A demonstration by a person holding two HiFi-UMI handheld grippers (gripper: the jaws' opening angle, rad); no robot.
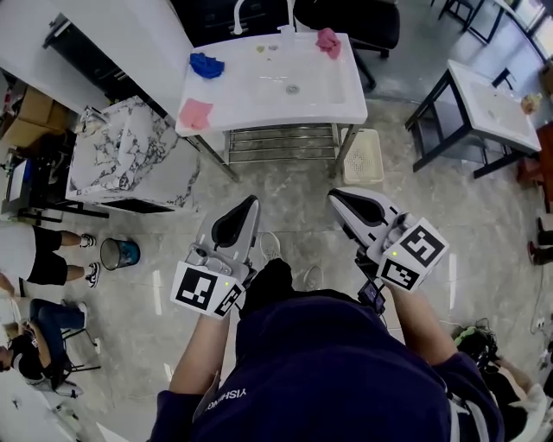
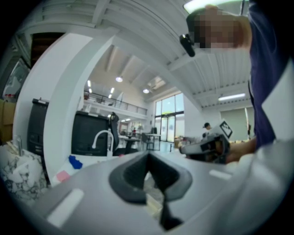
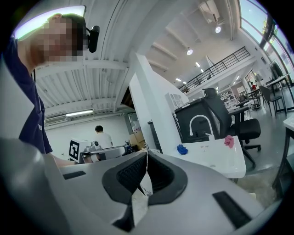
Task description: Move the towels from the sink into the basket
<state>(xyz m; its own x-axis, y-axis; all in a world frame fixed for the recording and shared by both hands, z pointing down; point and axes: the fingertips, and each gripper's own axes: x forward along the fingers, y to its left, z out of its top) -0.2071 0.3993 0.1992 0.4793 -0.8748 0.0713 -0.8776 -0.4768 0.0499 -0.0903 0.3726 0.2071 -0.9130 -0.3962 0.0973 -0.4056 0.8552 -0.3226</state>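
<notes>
I hold my left gripper (image 1: 249, 207) and my right gripper (image 1: 339, 200) out in front of me side by side, both pointing roughly level at the white sink (image 1: 333, 99). Each has its jaws pressed together with nothing between the pads. Both are well short of the sink, with a strip of stone-patterned floor (image 1: 285, 186) between. Three towels are on the sink: a blue towel (image 1: 206, 66) by its left edge, a pink towel (image 1: 195, 113) on its near left corner, and a darker pink towel (image 1: 328, 41) at its far right corner, near the faucet (image 1: 240, 15). The basket (image 1: 363, 157) stands on the floor just beside the sink's right front leg, holding nothing I can see. A metal rack (image 1: 281, 142) sits under the basin. A marble-patterned cabinet (image 1: 130, 155) stands close against the sink's left side, and a bucket (image 1: 119, 254) is on the floor nearer me on the left. A black office chair (image 1: 354, 22) stands behind the sink, and a second sink stand (image 1: 492, 108) is off to my right.
</notes>
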